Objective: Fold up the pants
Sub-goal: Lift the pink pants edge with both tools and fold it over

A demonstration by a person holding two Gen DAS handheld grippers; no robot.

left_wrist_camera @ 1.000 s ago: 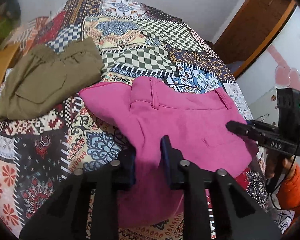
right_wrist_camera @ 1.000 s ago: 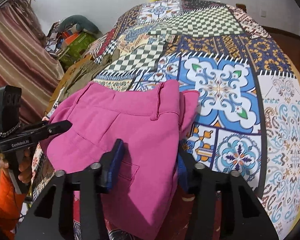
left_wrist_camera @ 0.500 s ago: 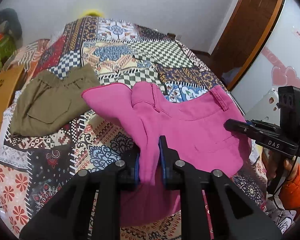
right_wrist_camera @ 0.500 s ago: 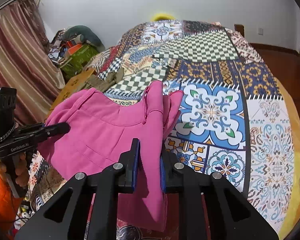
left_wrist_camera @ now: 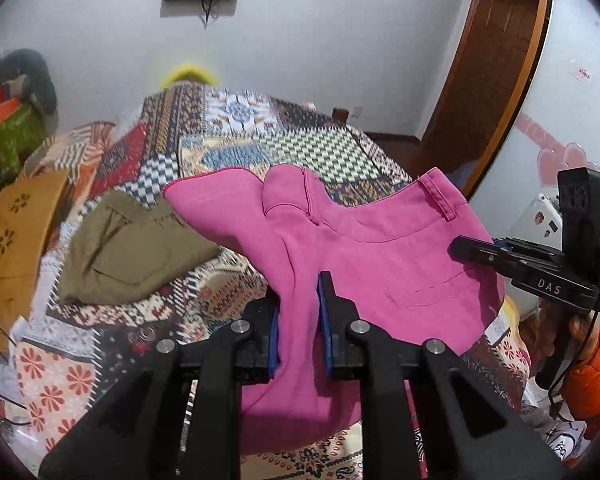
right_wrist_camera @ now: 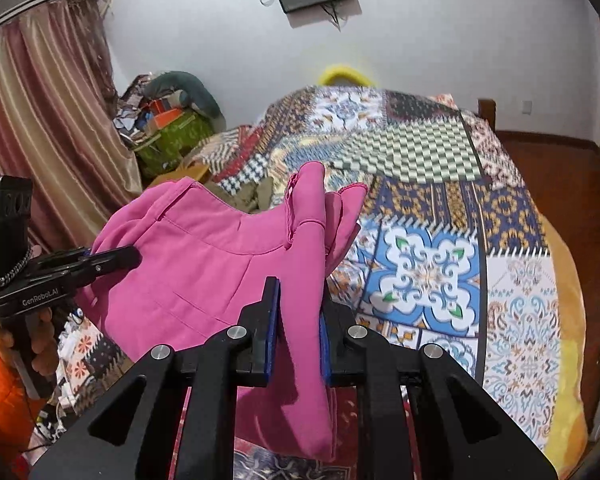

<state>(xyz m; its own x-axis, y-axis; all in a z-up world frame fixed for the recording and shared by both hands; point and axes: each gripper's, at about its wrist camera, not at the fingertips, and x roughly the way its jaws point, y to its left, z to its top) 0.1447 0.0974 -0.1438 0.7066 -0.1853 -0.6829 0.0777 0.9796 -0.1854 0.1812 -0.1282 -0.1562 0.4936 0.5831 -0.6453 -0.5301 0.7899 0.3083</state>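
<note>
Patchwork bedspread (left_wrist_camera: 236,152) under me, pink pants (left_wrist_camera: 380,248) lifted between my two grippers.

Both of my grippers are clenched on the pants: my left gripper (left_wrist_camera: 298,320) pinches a fold of pink cloth near the middle of the garment, and my right gripper (right_wrist_camera: 298,320) grips the cloth by the other side of the waistband; its jaws have just been closing, with the fabric between them. In the left wrist view the pants hang at 12 to 2 o'clock from my fingers, above the bed, and folded olive pants (left_wrist_camera: 132,248) lie at 10 o'clock, well apart. I think the lift is the beginning of the fold. To do it well I should keep both hands level, pull the waistband taut, and lay the cloth down without wrinkles, away from the olive pants.
</note>
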